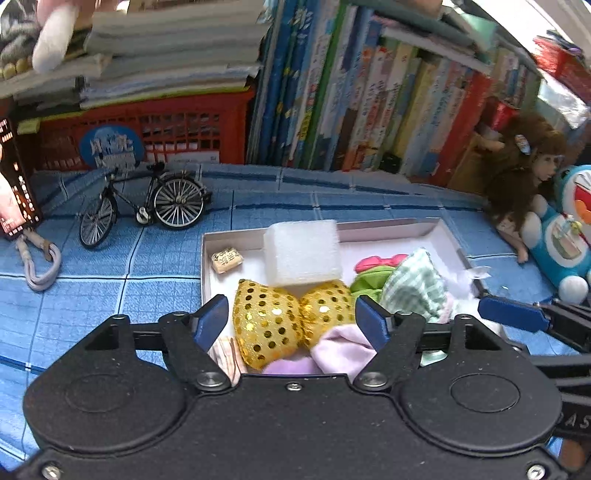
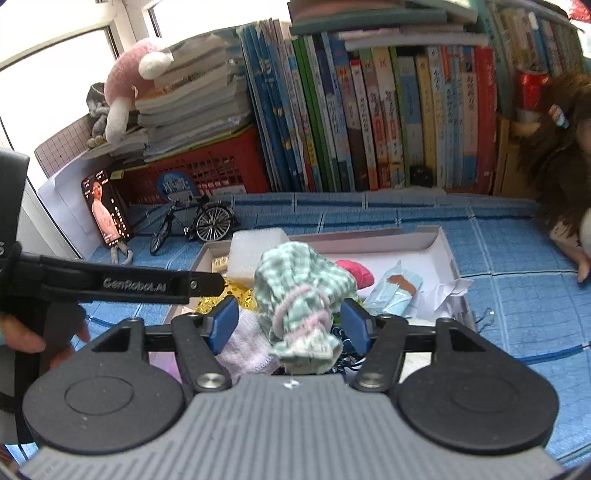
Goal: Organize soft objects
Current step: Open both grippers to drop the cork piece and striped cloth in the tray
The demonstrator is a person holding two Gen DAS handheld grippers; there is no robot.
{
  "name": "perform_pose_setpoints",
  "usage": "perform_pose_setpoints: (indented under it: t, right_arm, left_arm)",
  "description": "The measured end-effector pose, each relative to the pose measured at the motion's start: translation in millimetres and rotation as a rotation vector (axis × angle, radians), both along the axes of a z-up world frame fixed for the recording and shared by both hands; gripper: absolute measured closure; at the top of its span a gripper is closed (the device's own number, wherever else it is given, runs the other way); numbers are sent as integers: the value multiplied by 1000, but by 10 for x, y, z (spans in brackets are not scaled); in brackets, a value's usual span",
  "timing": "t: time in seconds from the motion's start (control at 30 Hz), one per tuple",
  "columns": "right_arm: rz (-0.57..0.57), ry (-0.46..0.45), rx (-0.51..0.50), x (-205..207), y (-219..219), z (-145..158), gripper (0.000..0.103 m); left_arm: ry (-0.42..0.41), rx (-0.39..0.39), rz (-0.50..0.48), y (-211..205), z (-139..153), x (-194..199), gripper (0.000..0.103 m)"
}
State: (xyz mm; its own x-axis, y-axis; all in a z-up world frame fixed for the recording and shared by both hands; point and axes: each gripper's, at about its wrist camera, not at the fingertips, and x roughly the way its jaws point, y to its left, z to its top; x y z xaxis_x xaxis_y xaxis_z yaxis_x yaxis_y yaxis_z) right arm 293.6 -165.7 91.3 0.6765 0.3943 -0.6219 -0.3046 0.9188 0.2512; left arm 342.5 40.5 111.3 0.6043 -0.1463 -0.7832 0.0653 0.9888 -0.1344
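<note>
Both grippers (image 1: 291, 319) (image 2: 289, 324) spread wide, gripping nothing; gold sequin bow (image 1: 291, 321) clear only from left wrist.

A: Left hand-held gripper (image 1: 291, 321) — black housing, blue pads (image 1: 371, 323), silver screws showing.
B: Right hand-held gripper (image 2: 288, 323) — grey ribbed cover; the left one's arm is reading "GenRobot.AI".

Lighting: bright, even daylight. Source: window (image 2: 55, 40) at upper left of my right wrist view, blown out to white.
Shadows: soft, faint.
Blur: plush toy (image 1: 55, 33) at upper left of my left wrist view smeared; books (image 1: 388, 103) slightly soft.
Distortion: strong fisheye bowing; corners vignetted black.
Foreground: my gripper bodies sharp.
</note>
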Motion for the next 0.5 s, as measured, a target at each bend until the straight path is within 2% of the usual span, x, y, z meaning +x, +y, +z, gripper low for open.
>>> perform_pose_setpoints:
  t: [0.13, 0.3, 0.5]
  right_arm:
    - [-13, -38, -8, -193, -78, 107, 23]
    - [-35, -104, -41, -500, -181, 251, 20]
    - [-65, -216, -40, -982, -319, 429, 15]
  left_arm:
    - [-54, -22, -12, -34, 171, -259, 24]
    - [-93, -43, -34, -68, 311, -632, 23]
    - [-201, -42, -73, -123, 496, -1209, 18]
